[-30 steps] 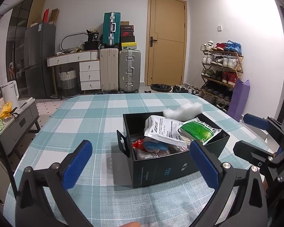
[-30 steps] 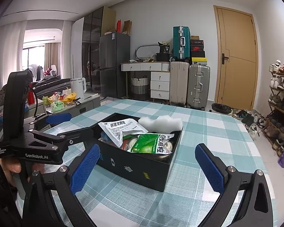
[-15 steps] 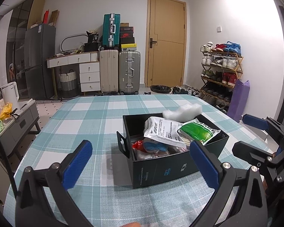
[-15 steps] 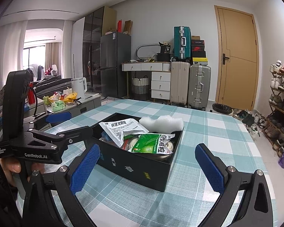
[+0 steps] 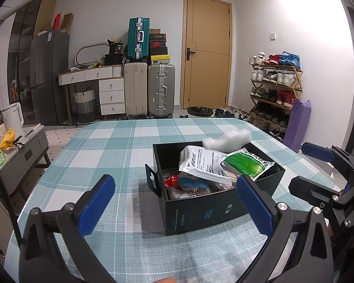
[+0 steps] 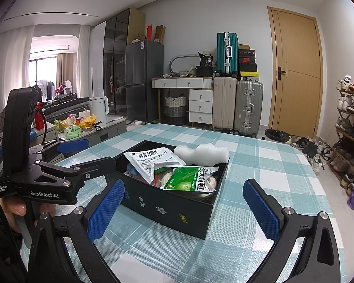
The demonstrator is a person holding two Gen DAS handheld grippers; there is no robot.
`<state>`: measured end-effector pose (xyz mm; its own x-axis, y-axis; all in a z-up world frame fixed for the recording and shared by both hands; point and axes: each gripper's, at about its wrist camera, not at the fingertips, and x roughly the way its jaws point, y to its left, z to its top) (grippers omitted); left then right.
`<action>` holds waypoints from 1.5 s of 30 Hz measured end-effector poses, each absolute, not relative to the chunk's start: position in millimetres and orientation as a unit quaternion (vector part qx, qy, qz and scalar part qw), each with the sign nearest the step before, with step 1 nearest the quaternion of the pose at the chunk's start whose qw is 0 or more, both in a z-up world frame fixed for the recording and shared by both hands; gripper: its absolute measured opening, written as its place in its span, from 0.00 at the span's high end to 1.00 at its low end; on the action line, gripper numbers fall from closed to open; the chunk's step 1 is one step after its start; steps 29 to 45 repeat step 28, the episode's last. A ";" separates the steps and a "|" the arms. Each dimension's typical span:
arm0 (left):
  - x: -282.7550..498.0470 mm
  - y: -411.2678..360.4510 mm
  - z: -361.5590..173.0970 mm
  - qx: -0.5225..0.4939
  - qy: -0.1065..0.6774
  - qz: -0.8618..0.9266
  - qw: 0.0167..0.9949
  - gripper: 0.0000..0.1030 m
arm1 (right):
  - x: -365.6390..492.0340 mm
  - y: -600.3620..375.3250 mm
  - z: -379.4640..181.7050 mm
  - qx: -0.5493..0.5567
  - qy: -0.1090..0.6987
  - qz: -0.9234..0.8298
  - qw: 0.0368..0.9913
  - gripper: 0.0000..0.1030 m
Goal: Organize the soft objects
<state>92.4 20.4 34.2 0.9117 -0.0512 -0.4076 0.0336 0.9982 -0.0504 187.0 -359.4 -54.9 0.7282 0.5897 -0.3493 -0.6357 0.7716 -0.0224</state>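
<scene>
— What do I see behind the table from my left camera?

— A wooden door (image 5: 206, 52) at upper centre. Left of it, a beige suitcase (image 5: 135, 89) and a silver suitcase (image 5: 161, 90) stand side by side, a teal suitcase (image 5: 138, 38) on top.

— And at the right edge?

— A shoe rack (image 5: 275, 89) full of shoes, a purple bag (image 5: 297, 123) leaning below it.

— From my right camera?

— A dark fridge (image 6: 144, 80) left of centre, a white desk with drawers (image 6: 195, 99) beside it, a woven basket (image 6: 175, 109) underneath. A white kettle (image 6: 99, 108) sits at middle left.
</scene>
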 end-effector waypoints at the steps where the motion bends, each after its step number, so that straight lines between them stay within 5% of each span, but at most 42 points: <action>1: 92.4 20.4 34.2 -0.021 0.209 -0.022 0.977 0.00 | 187.3 -359.2 -55.0 -0.070 0.163 0.331 0.927 0.01; 45: 90.8 21.2 36.1 -0.023 0.207 -0.019 0.978 0.00 | 186.9 -359.4 -54.9 -0.071 0.163 0.331 0.927 0.01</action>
